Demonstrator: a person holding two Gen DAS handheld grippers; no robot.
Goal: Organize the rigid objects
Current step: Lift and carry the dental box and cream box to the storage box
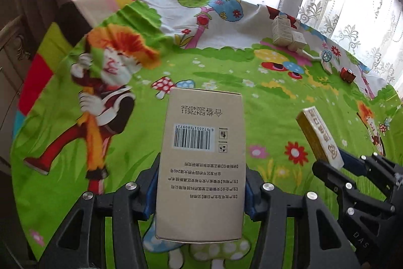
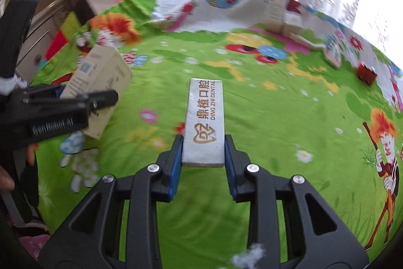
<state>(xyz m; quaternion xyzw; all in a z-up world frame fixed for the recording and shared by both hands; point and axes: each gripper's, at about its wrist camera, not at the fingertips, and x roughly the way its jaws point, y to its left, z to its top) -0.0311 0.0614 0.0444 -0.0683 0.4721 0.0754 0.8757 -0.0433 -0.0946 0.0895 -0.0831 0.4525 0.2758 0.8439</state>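
A tall beige carton (image 1: 204,143) with a barcode and printed text hangs above the cartoon-print cloth (image 1: 126,143), and my left gripper (image 1: 201,180) is shut on its two sides. The right wrist view shows the same carton (image 2: 105,72) at the left, with the left gripper (image 2: 100,97) around it. My right gripper (image 2: 203,150) is shut on a narrow white-and-gold dental box (image 2: 205,117), its blue pads pressing on both long sides. In the left wrist view that box (image 1: 317,132) and the right gripper (image 1: 332,163) are at the right, close beside the carton.
Two white boxes (image 1: 284,30) stand at the back right of the cloth. Near them lie a small flat packet (image 1: 326,57) and a red cube (image 1: 347,75). Lace curtains hang behind, and a pale cabinet (image 1: 10,62) is at the left. A hand (image 2: 5,180) shows at the left edge.
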